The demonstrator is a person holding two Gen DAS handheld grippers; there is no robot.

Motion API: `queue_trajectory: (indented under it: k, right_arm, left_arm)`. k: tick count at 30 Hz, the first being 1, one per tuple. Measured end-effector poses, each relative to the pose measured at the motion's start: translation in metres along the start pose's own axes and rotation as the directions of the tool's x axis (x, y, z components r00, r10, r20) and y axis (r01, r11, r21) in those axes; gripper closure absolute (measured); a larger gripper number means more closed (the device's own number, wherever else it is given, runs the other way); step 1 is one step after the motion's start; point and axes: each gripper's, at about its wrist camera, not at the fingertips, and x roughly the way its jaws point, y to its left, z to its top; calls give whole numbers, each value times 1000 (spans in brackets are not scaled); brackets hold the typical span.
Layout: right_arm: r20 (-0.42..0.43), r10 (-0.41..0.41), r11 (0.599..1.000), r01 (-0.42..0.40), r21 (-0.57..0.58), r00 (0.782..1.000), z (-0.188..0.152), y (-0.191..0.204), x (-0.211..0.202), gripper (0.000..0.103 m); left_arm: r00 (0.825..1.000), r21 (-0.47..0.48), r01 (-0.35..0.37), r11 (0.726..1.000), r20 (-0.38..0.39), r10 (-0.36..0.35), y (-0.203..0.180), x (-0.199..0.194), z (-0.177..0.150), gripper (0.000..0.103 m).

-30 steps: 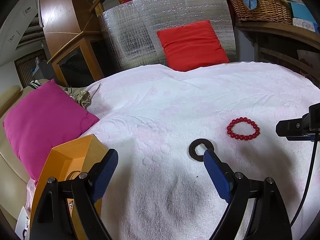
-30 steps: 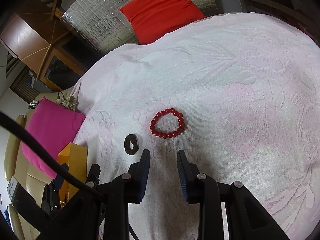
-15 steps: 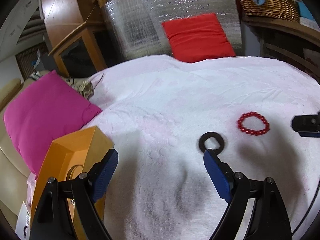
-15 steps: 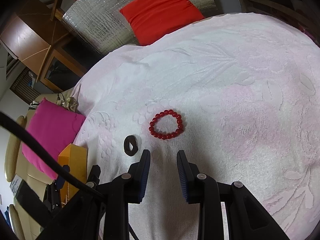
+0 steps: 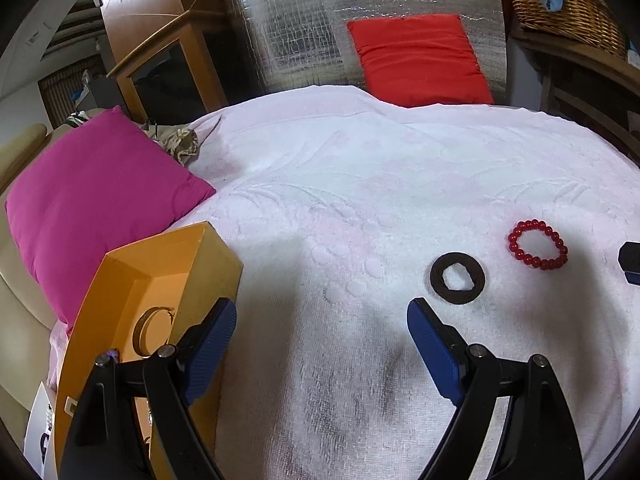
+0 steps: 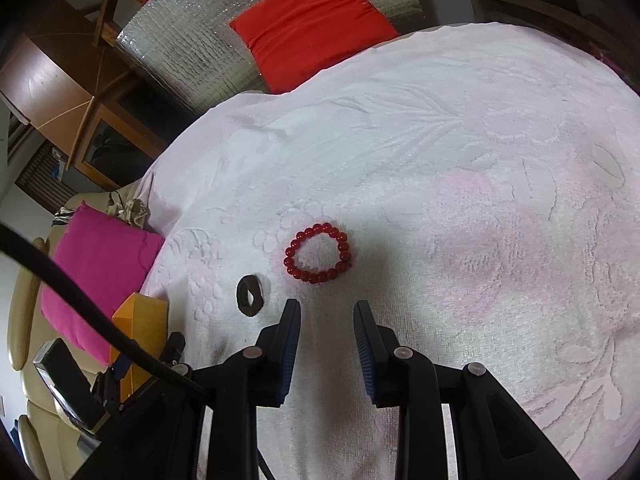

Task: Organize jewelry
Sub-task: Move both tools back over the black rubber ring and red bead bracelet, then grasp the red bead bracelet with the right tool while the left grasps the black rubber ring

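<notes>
Since a second ago the left gripper (image 5: 320, 322) has slid leftward over the bed, so the orange box (image 5: 120, 280) fills more of its view and the dark ring (image 5: 458, 277) and bead bracelet (image 5: 538, 244) sit further right; the right gripper (image 6: 327, 314) has kept still. At far left a plump magenta cushion (image 5: 96, 200) leans on a beige seat, with the open, angular cardboard box just beside it, a thin metallic hoop (image 5: 152, 330) lying on its floor. The left gripper's blue textured pads stand wide apart with nothing between them, one over the box's near wall, the other just short of the flat, matte ring. That ring lies on the white towel-like bedspread (image 5: 360, 184), embossed with leaves and flowers. Right of it, near but apart, rests the round loop of glossy red beads. In the right wrist view the bracelet lies just beyond the right gripper's tips, whose narrow gap holds nothing. Behind stands a quilted silver foil panel (image 5: 300, 20) with a red cushion (image 5: 420, 60) against it
</notes>
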Motion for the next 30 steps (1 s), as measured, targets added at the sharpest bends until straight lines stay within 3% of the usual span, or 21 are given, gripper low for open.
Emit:
queue_trajectory:
  k: [30]
  right_arm:
    - [16,-61,998,62,-17,998,11,-3,23,73]
  left_arm:
    - [1000,32,1,999,-3,-1,-11,5,2,15]
